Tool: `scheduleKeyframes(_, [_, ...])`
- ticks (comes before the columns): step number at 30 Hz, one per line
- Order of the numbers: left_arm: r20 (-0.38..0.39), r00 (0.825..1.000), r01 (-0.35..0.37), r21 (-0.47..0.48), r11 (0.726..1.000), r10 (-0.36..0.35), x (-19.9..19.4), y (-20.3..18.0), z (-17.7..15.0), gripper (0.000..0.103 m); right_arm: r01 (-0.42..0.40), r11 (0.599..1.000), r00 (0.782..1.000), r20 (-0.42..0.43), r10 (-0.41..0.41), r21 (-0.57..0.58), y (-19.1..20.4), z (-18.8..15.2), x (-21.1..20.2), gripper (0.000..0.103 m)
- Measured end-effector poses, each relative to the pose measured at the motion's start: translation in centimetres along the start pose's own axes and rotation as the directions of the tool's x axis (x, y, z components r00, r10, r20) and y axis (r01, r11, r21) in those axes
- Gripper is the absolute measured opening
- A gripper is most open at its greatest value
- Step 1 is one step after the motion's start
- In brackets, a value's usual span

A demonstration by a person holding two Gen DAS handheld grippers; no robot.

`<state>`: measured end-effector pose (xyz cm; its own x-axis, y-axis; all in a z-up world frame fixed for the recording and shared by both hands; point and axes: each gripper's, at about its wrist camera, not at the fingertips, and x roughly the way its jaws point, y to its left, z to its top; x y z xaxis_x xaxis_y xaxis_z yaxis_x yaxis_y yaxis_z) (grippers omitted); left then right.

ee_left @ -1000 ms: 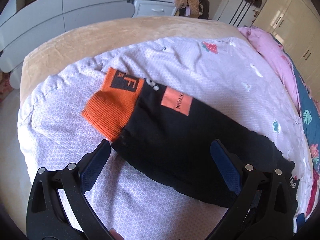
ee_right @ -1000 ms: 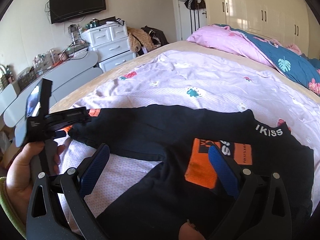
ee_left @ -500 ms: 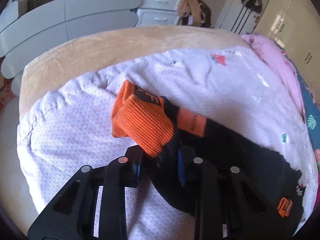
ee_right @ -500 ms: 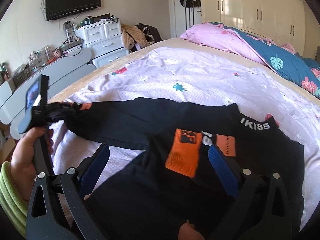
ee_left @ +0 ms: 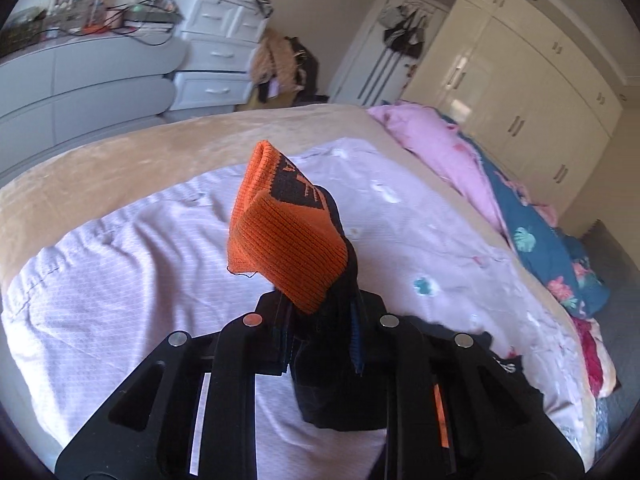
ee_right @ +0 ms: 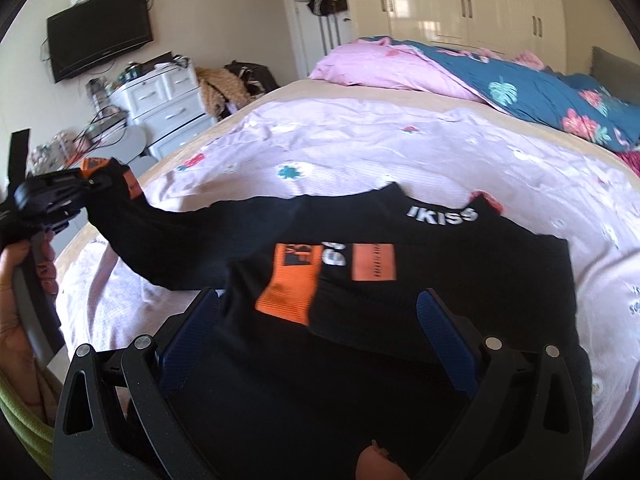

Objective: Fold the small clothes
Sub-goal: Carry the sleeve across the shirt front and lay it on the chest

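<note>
- R gripper: jaws wide, holding nothing, poised over black sweater w/ one orange cuff already laid across the chest, prob. to steady the body.
- L gripper: jaws narrow, pinched on other sleeve just behind its orange cuff, lifted off the bed so it can swing inward, likely the next fold.
- Sweater lies flat on lilac quilt, collar facing away.
- Beyond: pink duvet, wardrobes.
</note>
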<state>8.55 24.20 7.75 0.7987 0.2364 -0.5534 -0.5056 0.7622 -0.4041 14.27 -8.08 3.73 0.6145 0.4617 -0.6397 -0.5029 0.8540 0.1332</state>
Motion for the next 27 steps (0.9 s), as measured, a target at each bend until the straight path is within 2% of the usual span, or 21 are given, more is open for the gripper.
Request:
scheduleKeyframes(6, [-0.012,0.993,0.119,0.059,0.991,-0.118,-0.4,-4.7,-0.9,0.014,0.034,0.996,0.999,0.024,-0.036,0.079,-3.4,-0.1,-1.5,0.098])
scheduleKeyframes(16, [-0.037,0.971,0.238,0.180,0.954,-0.235,-1.2,-10.3,-3.0,0.014,0.074,0.978,0.996,0.031,-0.082,0.193,-8.2,-0.9,-3.5,0.098])
scheduleKeyframes(21, [-0.064,0.952,0.307,0.228,0.924,-0.301,-1.5,-12.4,-4.3,0.014,0.100,0.963,0.994,0.027,-0.110,0.249,-10.4,-1.5,-4.1,0.098])
scheduleKeyframes(27, [-0.104,0.925,0.380,0.312,0.871,-0.366,-1.9,-15.6,-6.2,0.014,0.118,0.950,0.991,0.031,-0.133,0.290,-11.9,-1.7,-4.7,0.098])
